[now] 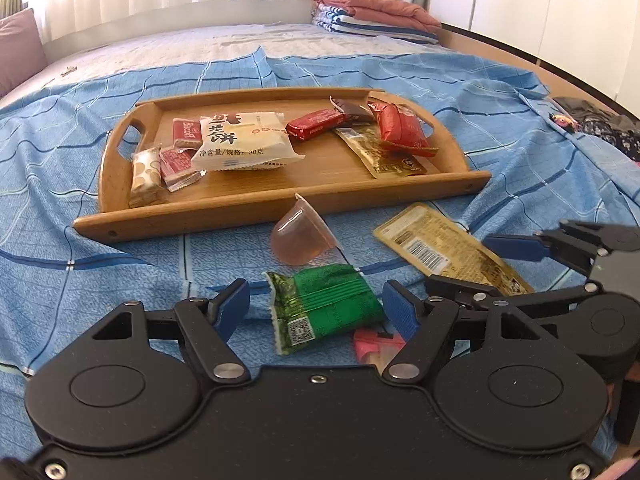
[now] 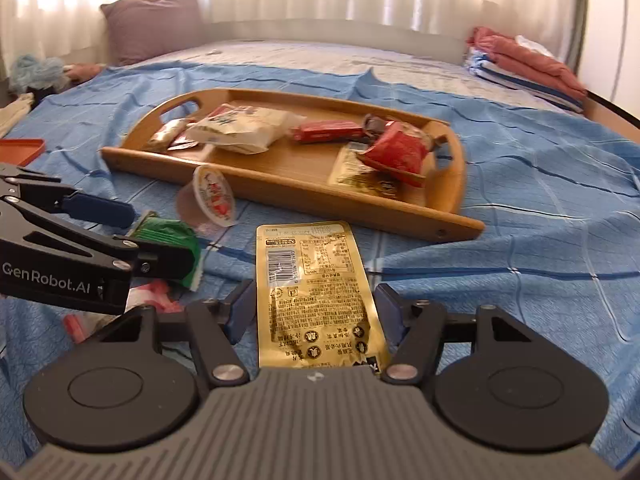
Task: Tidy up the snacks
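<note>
A wooden tray (image 1: 280, 208) lies on the blue bedsheet and holds several wrapped snacks, among them a white cake packet (image 1: 244, 140) and a red packet (image 1: 400, 132). In front of it a clear jelly cup (image 1: 300, 236) lies tipped over. My left gripper (image 1: 316, 310) is open around a green packet (image 1: 324, 304), which rests on the sheet, and a gap shows at the left pad. My right gripper (image 2: 314, 310) is shut on a flat gold packet (image 2: 316, 292), with both pads against its long edges. A pink wrapper (image 1: 376, 344) lies under the left gripper's right finger.
Folded blankets (image 1: 372, 12) are stacked at the far right of the bed. A mauve pillow (image 2: 156, 28) leans at the far left. An orange lid (image 2: 20, 148) lies on the sheet at the left, and dark clothes (image 1: 600, 124) sit at the right edge.
</note>
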Tool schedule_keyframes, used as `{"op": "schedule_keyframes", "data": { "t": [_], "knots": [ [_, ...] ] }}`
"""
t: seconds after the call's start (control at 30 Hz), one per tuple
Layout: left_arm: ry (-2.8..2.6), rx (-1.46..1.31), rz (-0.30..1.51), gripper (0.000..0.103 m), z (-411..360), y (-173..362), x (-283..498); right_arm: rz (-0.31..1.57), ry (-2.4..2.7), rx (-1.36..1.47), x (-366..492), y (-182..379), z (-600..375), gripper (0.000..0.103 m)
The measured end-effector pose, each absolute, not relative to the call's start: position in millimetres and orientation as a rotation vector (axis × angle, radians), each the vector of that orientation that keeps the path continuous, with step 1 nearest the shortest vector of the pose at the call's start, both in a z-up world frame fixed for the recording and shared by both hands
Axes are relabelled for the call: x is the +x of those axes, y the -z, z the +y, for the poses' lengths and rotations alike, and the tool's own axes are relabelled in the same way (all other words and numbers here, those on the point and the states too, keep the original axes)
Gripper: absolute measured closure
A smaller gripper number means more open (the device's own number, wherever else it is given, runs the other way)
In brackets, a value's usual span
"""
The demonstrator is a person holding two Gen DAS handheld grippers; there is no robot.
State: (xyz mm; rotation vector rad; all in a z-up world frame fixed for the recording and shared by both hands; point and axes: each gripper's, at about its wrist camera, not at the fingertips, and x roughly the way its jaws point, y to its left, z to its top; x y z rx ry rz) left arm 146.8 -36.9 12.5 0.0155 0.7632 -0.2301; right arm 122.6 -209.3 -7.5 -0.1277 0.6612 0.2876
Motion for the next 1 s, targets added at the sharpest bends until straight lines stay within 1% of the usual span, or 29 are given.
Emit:
{"op": "schedule_keyframes", "data": {
  "t": [0.17, 0.23, 0.37, 0.43, 0.53, 0.7, 1.0],
  "knots": [
    [0.219, 0.014, 0.773, 0.032, -46, -7, 150, 0.634, -0.170, -0.081, 118, 9, -218, 0.037],
    [0.206, 0.036, 0.776, 0.037, -51, -3, 151, 0.630, -0.150, -0.055, 117, 11, -222, 0.037],
    [0.189, 0.065, 0.758, 0.043, -56, -1, 150, 0.631, -0.142, -0.022, 117, 11, -227, 0.037],
    [0.185, 0.070, 0.748, 0.050, -57, -4, 148, 0.627, -0.140, -0.021, 117, 10, -227, 0.037],
    [0.185, 0.068, 0.744, 0.056, -55, -9, 148, 0.619, -0.136, -0.017, 115, 7, -227, 0.037],
    [0.163, 0.068, 0.723, 0.060, -48, -19, 148, 0.609, -0.127, 0.010, 113, 0, -230, 0.037],
    [0.137, 0.062, 0.674, 0.060, -28, -46, 152, 0.582, -0.110, 0.054, 120, -26, -235, 0.037]
  ]
}}
